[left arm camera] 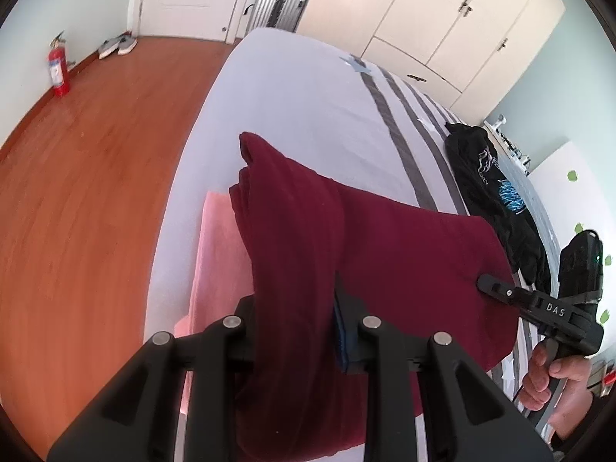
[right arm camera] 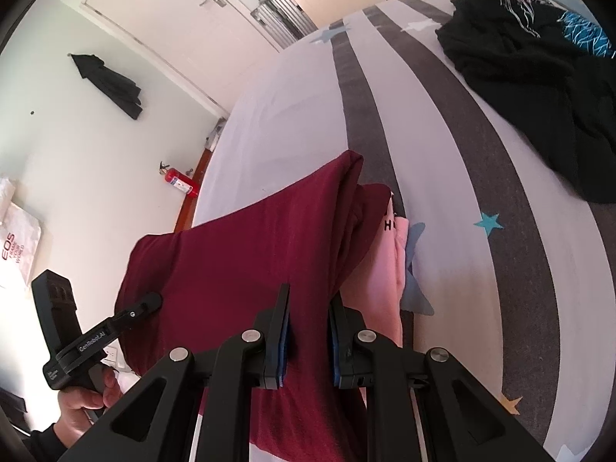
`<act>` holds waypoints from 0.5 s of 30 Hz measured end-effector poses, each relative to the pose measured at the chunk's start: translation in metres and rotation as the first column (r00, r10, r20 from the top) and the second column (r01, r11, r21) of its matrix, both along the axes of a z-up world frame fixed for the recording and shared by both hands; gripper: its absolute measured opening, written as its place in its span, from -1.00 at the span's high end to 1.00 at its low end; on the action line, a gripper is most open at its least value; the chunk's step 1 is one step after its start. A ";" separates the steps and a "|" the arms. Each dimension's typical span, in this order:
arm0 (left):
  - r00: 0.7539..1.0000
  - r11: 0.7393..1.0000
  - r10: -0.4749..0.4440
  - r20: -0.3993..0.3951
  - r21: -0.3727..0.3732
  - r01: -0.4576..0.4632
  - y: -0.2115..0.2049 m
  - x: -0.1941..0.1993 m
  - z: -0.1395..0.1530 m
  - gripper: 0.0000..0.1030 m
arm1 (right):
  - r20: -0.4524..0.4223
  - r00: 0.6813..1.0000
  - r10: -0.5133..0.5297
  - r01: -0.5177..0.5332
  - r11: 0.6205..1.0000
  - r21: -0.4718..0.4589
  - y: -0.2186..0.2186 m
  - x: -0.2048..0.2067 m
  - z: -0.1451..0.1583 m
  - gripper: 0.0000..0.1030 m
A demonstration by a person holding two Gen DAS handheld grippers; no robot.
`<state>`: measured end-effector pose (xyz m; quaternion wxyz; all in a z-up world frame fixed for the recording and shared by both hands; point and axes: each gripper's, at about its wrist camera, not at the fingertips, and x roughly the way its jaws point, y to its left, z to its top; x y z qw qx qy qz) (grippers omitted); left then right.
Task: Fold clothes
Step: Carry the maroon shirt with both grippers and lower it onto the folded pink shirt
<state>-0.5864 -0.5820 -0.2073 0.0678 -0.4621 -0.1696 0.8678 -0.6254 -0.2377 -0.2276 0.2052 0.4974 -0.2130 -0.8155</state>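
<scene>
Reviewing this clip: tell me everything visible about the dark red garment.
The dark red garment is a plain maroon piece of soft, knit-looking cloth, already folded into several layers. It is held up over the bed, stretched between the left gripper and the right gripper, each shut on a bunched edge. Its far end droops onto a pink garment lying beneath it.

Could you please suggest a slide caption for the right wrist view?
Both grippers hold a folded maroon garment above a pink one on the striped bed.
</scene>
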 end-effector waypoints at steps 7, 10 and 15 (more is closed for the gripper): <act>1.000 1.000 0.000 0.021 -0.018 0.001 -0.002 -0.001 -0.008 0.55 | -0.003 1.000 0.002 -0.002 1.000 -0.002 -0.003 -0.003 -0.003 0.72; 1.000 0.999 0.016 0.024 -0.034 -0.015 -0.003 0.001 -0.018 0.40 | 0.019 1.000 0.018 -0.019 0.999 0.030 -0.004 -0.003 -0.019 0.71; 0.999 0.990 0.043 -0.006 -0.133 -0.043 -0.001 0.004 -0.016 -0.04 | -0.017 0.998 0.053 -0.051 0.995 0.089 -0.004 -0.003 -0.026 0.45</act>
